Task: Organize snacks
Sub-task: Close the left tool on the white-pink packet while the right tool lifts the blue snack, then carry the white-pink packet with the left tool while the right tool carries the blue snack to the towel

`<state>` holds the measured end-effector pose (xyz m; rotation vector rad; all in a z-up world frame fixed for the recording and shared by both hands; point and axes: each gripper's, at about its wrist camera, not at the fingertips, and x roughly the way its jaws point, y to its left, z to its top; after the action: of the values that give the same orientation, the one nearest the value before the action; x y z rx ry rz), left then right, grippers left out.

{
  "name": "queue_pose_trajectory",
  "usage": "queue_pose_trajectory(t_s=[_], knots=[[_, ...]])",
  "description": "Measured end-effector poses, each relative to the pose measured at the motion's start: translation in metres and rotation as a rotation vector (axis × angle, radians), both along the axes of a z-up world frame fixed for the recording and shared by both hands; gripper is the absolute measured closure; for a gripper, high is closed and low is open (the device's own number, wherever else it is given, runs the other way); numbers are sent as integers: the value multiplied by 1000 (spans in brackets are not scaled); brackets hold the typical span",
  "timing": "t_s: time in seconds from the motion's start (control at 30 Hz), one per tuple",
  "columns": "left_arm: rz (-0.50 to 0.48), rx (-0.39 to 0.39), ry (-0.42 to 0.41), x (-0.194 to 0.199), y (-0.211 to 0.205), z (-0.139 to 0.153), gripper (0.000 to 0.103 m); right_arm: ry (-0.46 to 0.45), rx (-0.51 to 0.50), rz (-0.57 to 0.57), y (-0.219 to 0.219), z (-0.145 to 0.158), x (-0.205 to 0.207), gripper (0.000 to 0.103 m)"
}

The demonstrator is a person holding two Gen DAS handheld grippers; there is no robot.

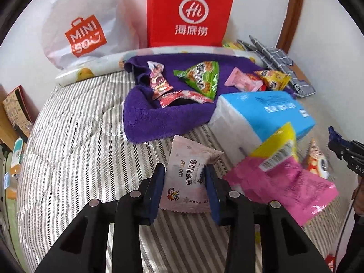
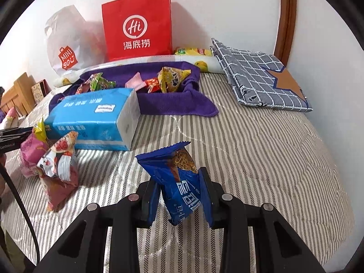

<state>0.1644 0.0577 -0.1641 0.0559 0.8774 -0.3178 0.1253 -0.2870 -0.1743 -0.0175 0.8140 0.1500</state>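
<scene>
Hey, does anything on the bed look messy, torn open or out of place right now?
Nothing looks torn or spilled. A few snacks lie loose on the striped bedding beside the blue tissue pack, apart from the purple towel holding the others: a pink packet and a red-and-white packet.

Quick headcount: two shopping bags at the back, one red [image 2: 136, 26] and one white [image 2: 64, 43]. One purple towel [image 2: 175, 104] with roughly seven snack packs on it. One blue tissue pack [image 2: 95, 120], one folded checked cloth [image 2: 257, 77], and two grippers, each with one snack.
</scene>
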Motion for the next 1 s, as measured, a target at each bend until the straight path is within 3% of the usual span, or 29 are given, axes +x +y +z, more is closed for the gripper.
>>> queue_pose_trajectory(t_s=[0.57,1.0], knots=[[-33,-122,-79,-45,-16,51,67,-94,25,28,18,37,-3,72],[-66,-186,-101,-46,-43,69,67,-123,37,0,20,55,8,72]])
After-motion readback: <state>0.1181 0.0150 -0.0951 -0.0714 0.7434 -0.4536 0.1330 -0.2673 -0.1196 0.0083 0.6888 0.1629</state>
